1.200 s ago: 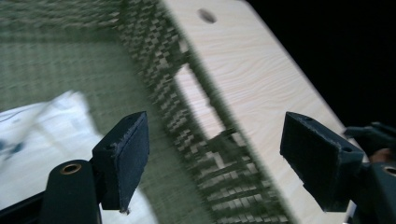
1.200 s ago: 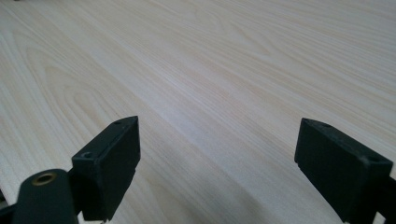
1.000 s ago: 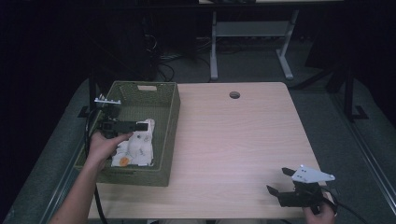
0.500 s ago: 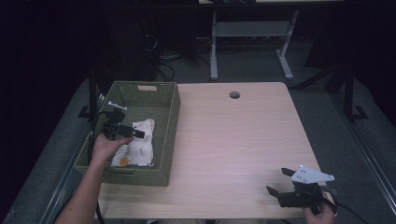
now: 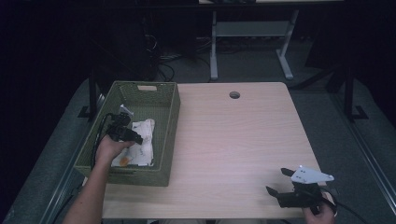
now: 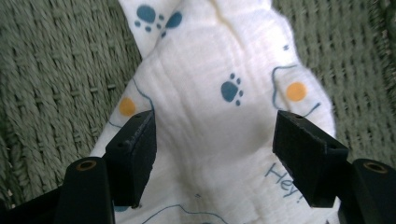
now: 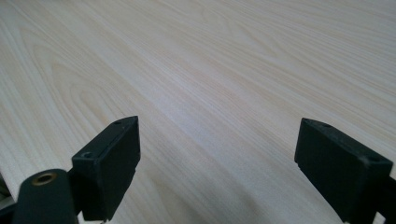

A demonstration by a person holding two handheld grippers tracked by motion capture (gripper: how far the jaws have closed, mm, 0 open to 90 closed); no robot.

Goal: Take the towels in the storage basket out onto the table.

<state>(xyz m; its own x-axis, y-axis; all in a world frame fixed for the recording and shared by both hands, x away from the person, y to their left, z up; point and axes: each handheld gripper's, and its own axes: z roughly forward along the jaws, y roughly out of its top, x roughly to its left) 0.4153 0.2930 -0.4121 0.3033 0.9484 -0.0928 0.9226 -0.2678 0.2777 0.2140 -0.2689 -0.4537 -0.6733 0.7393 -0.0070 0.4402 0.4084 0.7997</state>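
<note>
Woven green basket (image 5: pixel 168 116) sits at the left edge of the pale wooden table (image 5: pixel 233 140), a white cloth (image 6: pixel 210 93) with blue paw prints lying on its floor. The left gripper (image 5: pixel 125 131) is down inside, its jaws apart and just now narrowing, with the cloth between them but not pinched. At the table's near right corner the right gripper (image 5: pixel 280 183) rests with its jaws spread wide, bare wood all around.
</note>
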